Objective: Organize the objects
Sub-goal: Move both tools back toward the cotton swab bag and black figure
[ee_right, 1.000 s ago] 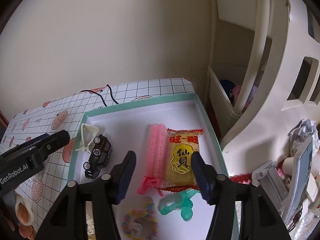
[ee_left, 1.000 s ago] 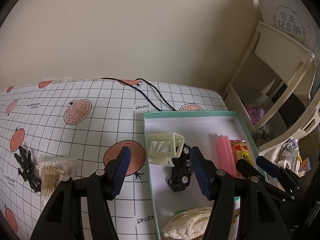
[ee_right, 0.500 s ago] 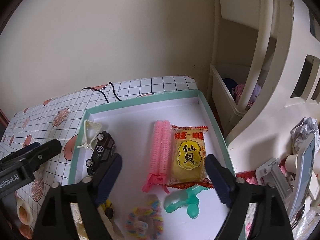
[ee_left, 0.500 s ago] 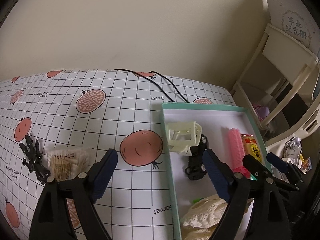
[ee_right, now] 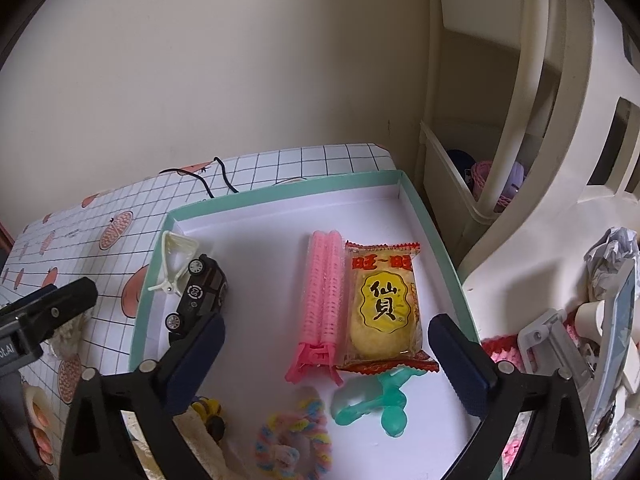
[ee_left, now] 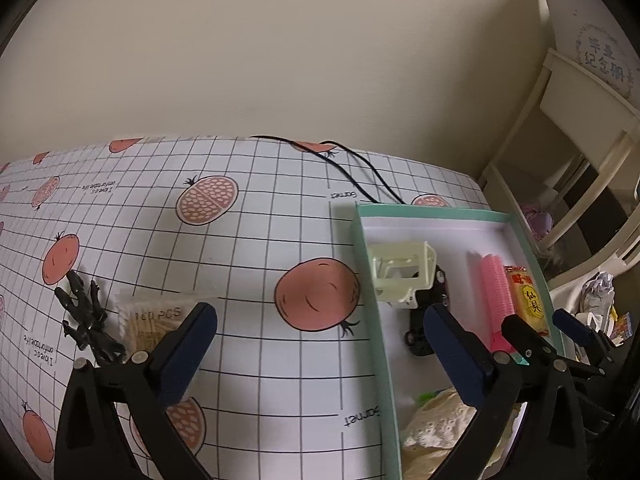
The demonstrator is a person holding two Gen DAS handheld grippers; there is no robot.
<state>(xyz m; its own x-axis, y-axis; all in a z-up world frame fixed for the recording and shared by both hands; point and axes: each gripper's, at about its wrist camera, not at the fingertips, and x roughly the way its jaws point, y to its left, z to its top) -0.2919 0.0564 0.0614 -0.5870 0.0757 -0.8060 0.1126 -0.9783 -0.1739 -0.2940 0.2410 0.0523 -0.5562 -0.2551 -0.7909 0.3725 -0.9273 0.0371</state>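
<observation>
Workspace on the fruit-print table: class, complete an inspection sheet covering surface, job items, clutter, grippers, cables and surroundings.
Surface: checked tablecloth with fruit prints.
Job's things: teal-rimmed box holds toy car, cream clip, pink roller clip, snack packet, teal toy, pastel hair tie. Outside the box: cotton swab pack, black claw clip.
Clutter: crumpled paper.
Grippers: left gripper and right gripper open, empty.
Cables: black cable behind the box.
Surroundings: cream shelf unit, plain wall.

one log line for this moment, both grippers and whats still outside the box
left gripper: open, empty | right gripper: open, empty, over box | outside box: cotton swab pack, black claw clip
</observation>
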